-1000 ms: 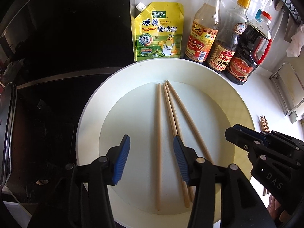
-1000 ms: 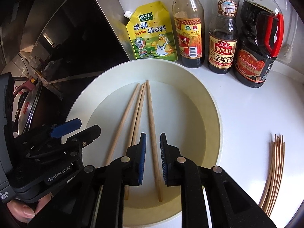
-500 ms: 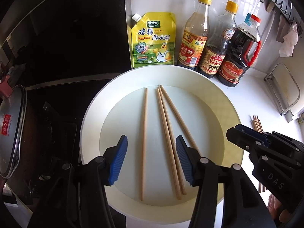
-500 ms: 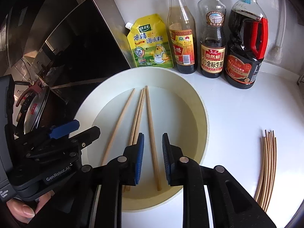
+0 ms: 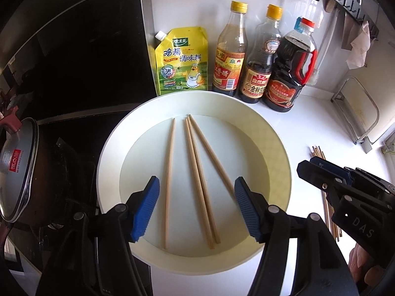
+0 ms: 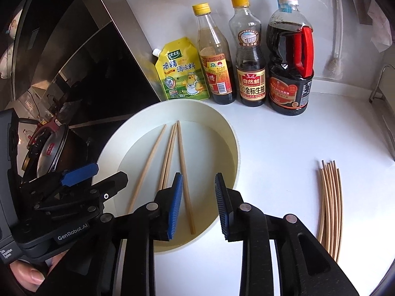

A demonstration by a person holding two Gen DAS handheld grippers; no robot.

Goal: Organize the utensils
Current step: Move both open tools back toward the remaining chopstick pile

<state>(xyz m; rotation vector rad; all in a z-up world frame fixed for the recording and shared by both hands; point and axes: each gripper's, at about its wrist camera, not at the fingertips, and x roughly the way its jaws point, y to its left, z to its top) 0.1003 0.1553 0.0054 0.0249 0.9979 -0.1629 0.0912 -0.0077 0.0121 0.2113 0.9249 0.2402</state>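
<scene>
Four chopsticks lie in the bowl, tips toward 12 o'clock: one alone at the left, two touching in the middle, one splayed toward 5 o'clock. More sticks lie bundled on the counter at 3 o'clock of the bowl, well apart from it. Both tools are spread and hold nothing. The left gripper hovers over the near ends, the single stick and the middle pair showing between its pads. The right gripper hangs over the bowl's near rim, the splayed stick's end just inside its left pad. The step is probably a pick from the bowl, to join the bundle. To do it well, I would lower one gripper square across a single stick near its thick end, close only once both pads flank it, and lift level so it cannot pivot or drag its neighbours.
</scene>
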